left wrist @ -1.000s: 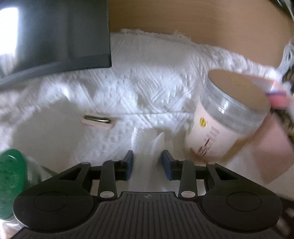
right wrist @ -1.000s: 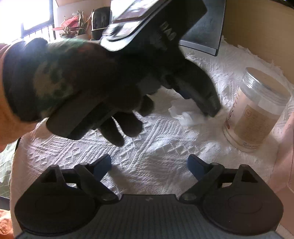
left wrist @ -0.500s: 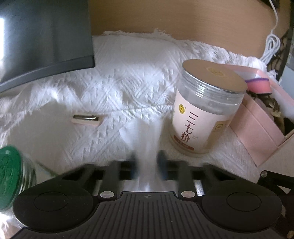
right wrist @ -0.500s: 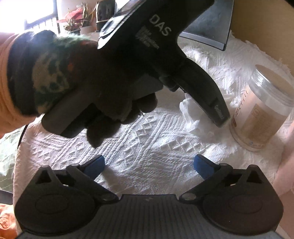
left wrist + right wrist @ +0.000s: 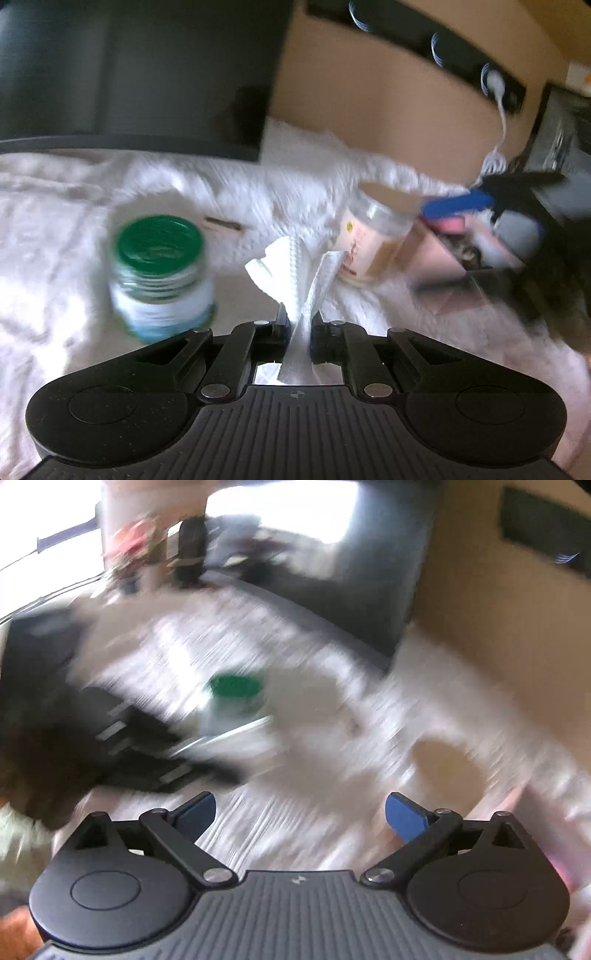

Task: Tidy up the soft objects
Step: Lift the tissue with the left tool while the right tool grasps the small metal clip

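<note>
**A:** Left gripper [image 5: 298, 325] first: its jaws are pinched tight on a crumpled white paper tissue [image 5: 295, 273], which fans out above the fingertips and trails down between them toward the body of the tool.

**B:** And the right gripper [image 5: 300, 812]?

**A:** Spread wide, blue pads [image 5: 404, 816] well apart, nothing between them. Its view is heavily smeared.

**B:** How will the tissue handle?

**A:** I'd judge it nearly weightless, limp, and easy to tear. The bunched middle, where it is pinched now, is the sensible place to hold; a loose corner would likely rip or slip out.

**B:** What lies beyond it?

**A:** Just left, a clear jar with a green screw lid [image 5: 160, 273]; just right, a clear plastic jar with a tan lid and pale pink label [image 5: 373, 236]; both stand on the white textured cloth [image 5: 66, 229]. Further right is a pink open box [image 5: 443, 266], a likely home for soft things.

**B:** Any writing?

**A:** The pink label carries reddish marks and a small yellow emblem, but blur makes them unreadable.
</note>
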`<state>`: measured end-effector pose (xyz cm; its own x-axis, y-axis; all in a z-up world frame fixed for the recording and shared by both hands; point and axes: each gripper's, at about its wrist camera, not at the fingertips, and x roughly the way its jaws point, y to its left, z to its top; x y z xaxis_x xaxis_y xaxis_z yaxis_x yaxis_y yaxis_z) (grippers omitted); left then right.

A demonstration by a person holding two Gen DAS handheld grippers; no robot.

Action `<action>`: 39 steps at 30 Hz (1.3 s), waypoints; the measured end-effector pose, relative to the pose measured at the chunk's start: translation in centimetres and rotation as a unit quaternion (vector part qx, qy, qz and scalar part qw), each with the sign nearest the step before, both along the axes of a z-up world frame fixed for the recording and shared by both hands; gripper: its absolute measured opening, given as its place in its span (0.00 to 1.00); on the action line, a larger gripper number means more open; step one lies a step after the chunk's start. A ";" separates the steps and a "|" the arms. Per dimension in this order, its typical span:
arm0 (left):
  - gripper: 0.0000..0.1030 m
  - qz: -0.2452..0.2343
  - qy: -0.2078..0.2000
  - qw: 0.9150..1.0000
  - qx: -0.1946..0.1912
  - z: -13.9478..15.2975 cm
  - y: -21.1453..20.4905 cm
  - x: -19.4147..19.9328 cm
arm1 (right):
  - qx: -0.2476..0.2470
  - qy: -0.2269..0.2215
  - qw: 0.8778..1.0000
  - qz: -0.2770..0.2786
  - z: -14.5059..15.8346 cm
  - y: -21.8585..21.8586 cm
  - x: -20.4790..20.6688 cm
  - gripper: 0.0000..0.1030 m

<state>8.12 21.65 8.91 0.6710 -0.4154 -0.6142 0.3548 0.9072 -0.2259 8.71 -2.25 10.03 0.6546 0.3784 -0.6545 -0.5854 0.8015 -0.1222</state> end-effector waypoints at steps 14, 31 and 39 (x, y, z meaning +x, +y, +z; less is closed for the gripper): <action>0.11 0.056 0.010 0.993 -0.102 0.2 8.5 -1.6 | 0.012 0.107 0.979 -0.176 -5.5 9.0 17.7 0.56; 0.11 0.028 0.040 0.988 -0.144 -2.3 6.8 -0.3 | -0.007 0.123 0.976 -0.181 -7.8 9.1 19.1 0.12; 0.11 0.025 0.021 0.991 -0.133 -0.8 3.6 0.6 | 0.023 0.079 0.983 -0.161 -2.4 7.3 15.5 0.12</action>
